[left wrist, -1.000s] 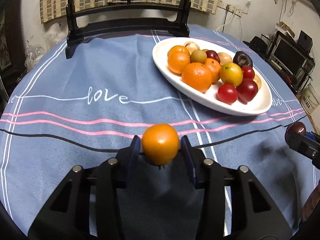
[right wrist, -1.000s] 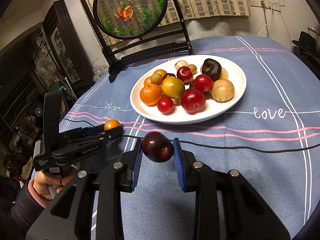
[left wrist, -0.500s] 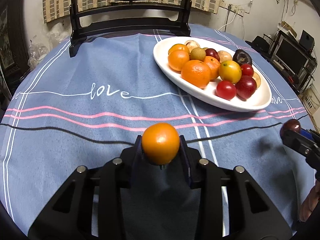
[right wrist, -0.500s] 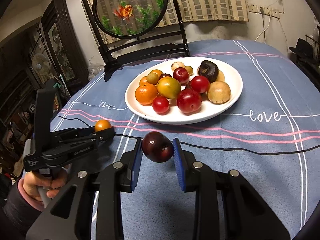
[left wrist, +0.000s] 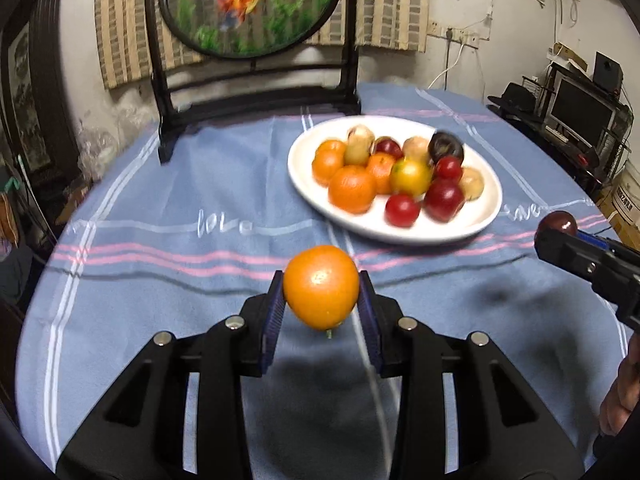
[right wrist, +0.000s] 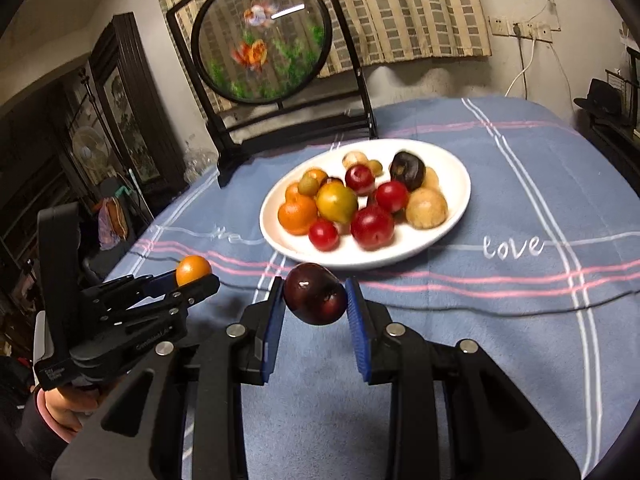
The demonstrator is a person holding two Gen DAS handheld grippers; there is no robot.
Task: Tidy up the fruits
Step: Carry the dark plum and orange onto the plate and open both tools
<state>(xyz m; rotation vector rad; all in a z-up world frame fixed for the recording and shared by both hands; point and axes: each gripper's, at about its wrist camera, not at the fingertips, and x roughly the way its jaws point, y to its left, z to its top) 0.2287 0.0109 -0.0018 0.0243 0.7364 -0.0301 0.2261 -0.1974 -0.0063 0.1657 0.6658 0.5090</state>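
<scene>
My left gripper [left wrist: 321,307] is shut on an orange [left wrist: 321,286] and holds it above the blue tablecloth, in front of a white oval plate [left wrist: 486,216] piled with several oranges, red plums and brown fruits. My right gripper [right wrist: 315,305] is shut on a dark red plum [right wrist: 315,294], also above the cloth and short of the plate [right wrist: 456,184]. The right gripper with its plum [left wrist: 557,222] shows at the right edge of the left wrist view. The left gripper with its orange [right wrist: 193,270] shows at the left of the right wrist view.
A round fish picture in a black stand [right wrist: 262,46] stands at the table's far edge behind the plate. A black cable [right wrist: 520,310] lies across the cloth. Dark furniture [right wrist: 120,120] is at the left and a monitor [left wrist: 582,110] at the right, off the table.
Both grippers have risen and pulled back slightly from the plate, each still holding its fruit. The views now tilt upward and show more of the fish picture.
</scene>
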